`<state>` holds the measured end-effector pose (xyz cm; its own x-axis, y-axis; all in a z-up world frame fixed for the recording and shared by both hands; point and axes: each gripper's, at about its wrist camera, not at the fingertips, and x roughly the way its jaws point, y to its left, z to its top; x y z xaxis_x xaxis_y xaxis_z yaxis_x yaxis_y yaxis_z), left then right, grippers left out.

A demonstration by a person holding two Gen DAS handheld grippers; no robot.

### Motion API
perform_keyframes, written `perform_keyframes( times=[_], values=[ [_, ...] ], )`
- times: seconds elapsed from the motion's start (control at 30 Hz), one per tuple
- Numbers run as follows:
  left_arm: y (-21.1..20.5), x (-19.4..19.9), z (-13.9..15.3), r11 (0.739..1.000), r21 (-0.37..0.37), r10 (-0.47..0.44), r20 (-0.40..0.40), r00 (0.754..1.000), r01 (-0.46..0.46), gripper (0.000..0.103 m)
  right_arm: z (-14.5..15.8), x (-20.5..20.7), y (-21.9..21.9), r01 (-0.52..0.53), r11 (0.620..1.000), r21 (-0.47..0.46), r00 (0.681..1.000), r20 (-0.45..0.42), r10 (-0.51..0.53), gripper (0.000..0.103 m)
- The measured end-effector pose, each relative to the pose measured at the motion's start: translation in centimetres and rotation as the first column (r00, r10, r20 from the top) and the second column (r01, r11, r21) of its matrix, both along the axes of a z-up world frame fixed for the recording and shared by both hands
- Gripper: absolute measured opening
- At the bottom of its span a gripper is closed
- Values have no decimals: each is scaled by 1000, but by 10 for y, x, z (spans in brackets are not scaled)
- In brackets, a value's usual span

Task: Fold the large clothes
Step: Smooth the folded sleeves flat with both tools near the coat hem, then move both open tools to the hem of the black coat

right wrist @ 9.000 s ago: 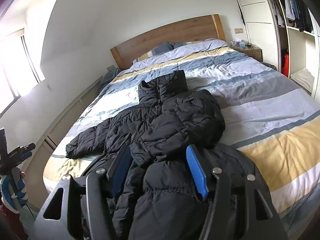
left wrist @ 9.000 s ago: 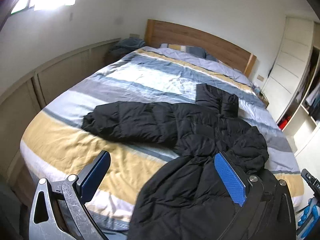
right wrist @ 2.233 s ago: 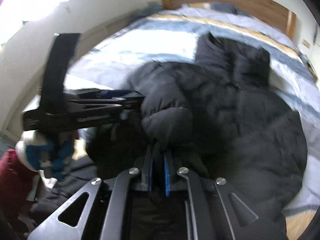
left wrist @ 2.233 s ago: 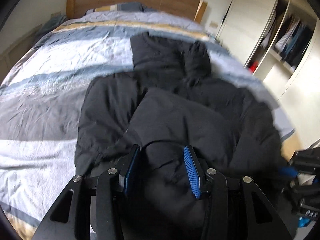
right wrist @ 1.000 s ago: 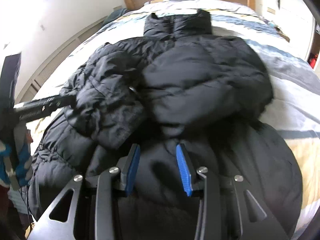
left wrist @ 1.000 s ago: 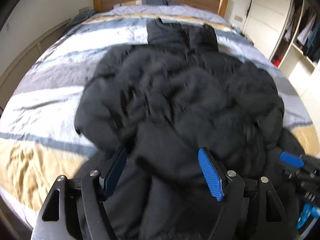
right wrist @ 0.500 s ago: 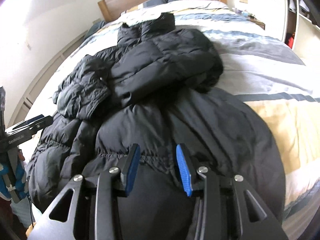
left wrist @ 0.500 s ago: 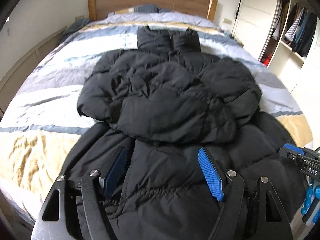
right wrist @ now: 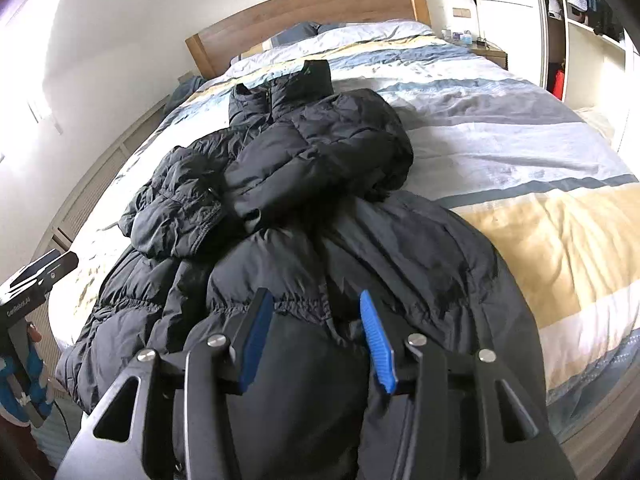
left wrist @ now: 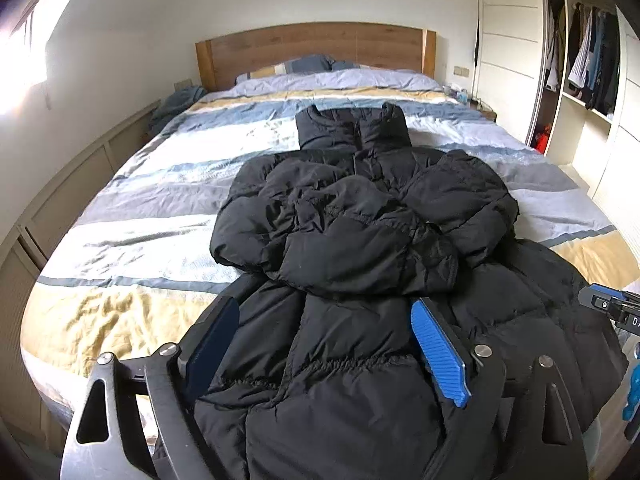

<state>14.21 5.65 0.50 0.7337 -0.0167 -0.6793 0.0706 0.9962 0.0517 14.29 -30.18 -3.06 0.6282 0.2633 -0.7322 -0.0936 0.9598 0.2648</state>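
A large black puffer jacket (left wrist: 360,240) lies lengthwise on the striped bed (left wrist: 140,208), collar toward the headboard, both sleeves folded across its chest. It also shows in the right wrist view (right wrist: 304,184). My left gripper (left wrist: 324,344) is open and empty, hovering above the jacket's lower hem. My right gripper (right wrist: 312,332) is open and empty above the hem on the jacket's right side. The other gripper's body shows at the right edge of the left view (left wrist: 612,312) and the left edge of the right view (right wrist: 36,276).
A wooden headboard (left wrist: 312,48) and pillows (left wrist: 312,66) stand at the far end. An open wardrobe with hanging clothes (left wrist: 588,56) is on the right. A low panelled ledge (left wrist: 60,196) runs along the bed's left side. A nightstand (right wrist: 488,54) sits by the headboard.
Both sleeves were folded in over the chest and released. In the last second both grippers drew back toward the foot of the bed, staying open.
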Motion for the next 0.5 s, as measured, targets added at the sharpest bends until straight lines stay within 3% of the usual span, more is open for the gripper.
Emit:
perform_keyframes(
  times=[0.5],
  values=[
    [14,-3,13,1000,-18,14,53,998,-13,91,29,-1,-16,69,998,5,997,40,-69,50]
  ],
)
